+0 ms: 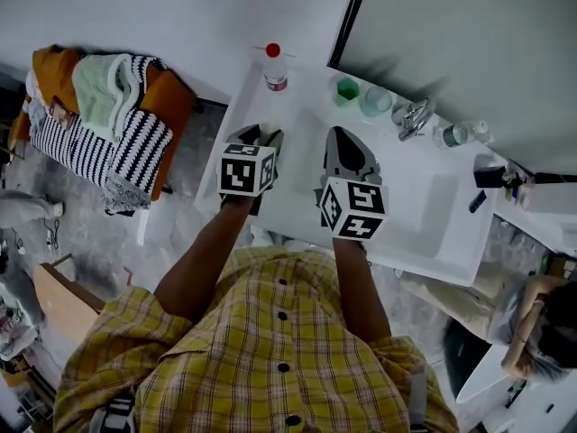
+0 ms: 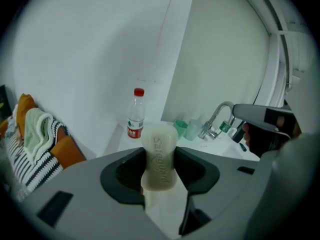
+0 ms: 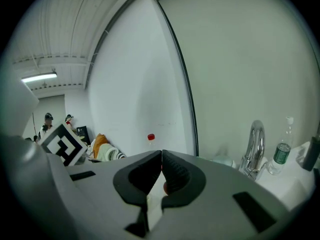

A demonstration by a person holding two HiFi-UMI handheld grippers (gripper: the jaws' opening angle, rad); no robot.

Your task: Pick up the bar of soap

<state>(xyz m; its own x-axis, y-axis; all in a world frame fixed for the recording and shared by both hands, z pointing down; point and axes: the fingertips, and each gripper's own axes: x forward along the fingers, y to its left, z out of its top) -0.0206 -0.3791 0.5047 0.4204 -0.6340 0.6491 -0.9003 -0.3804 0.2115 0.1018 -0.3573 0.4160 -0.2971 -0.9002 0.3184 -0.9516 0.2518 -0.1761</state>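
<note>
The left claw (image 2: 160,159) grips the bar of soap (image 2: 159,136) upright over the white counter (image 1: 424,201); the right claw (image 3: 161,170) is pressed closed, empty, beside it.

White wall (image 1: 135,7), grey floor (image 1: 185,197), white counter (image 1: 424,197)

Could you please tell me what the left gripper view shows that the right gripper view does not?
Only the left gripper view shows the bar of soap, clamped between the jaws of the left gripper. Only the right gripper view shows the right gripper, its jaws closed on nothing, and a ceiling light. Both show the red-capped bottle and the faucet.
</note>
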